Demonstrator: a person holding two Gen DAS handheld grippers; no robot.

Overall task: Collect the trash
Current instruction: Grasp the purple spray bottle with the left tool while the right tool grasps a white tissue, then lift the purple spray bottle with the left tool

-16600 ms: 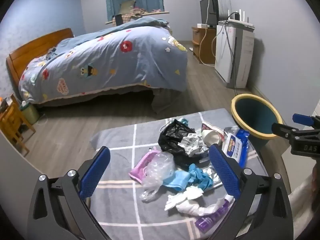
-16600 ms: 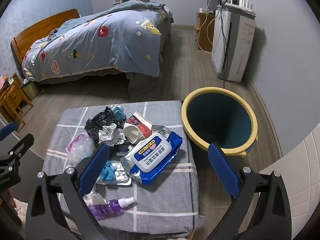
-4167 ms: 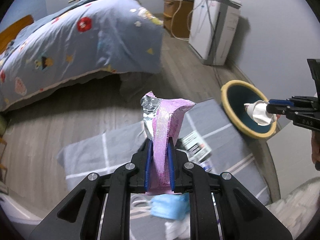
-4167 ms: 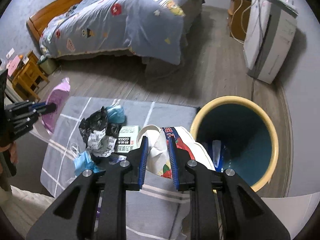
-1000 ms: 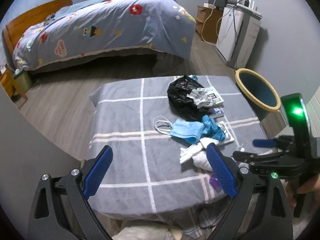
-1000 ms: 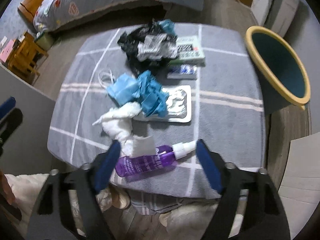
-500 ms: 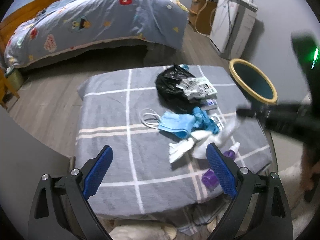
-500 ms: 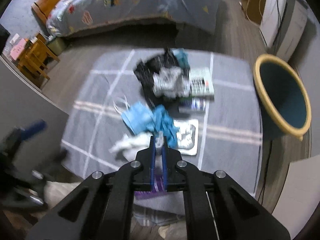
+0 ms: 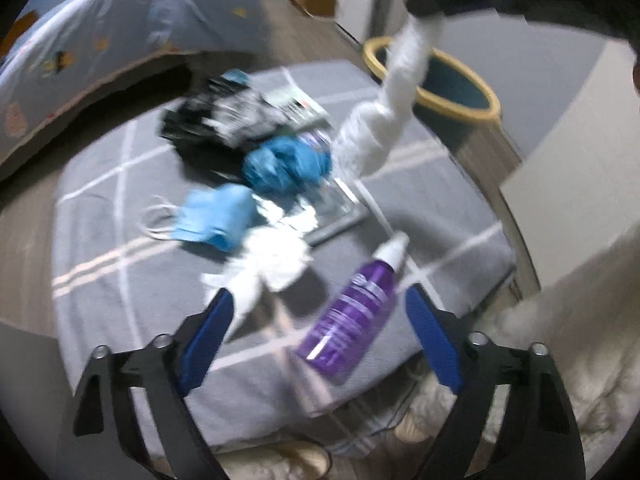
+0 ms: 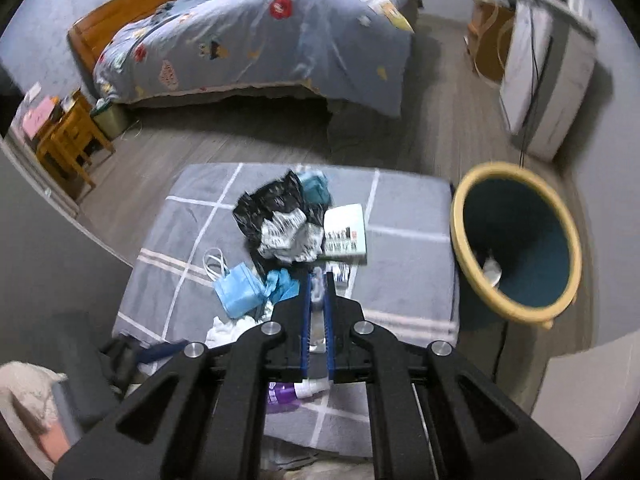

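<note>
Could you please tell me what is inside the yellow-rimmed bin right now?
In the right wrist view, one pale crumpled item lies low inside the yellow-rimmed bin. The near wall hides the rest of the bottom, so anything else there cannot be seen.

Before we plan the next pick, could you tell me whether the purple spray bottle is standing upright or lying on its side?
Lying on its side. The purple spray bottle rests flat on the grey checked cloth, its white cap pointing toward the bin, between the open left gripper's fingers in view.

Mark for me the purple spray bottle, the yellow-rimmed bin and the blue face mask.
purple spray bottle (image 9: 352, 312), left wrist view, on the middle of its purple body.
yellow-rimmed bin (image 10: 516, 314), right wrist view, on the near part of its yellow rim.
blue face mask (image 10: 237, 292), right wrist view, on the middle of its pleated face.
</note>
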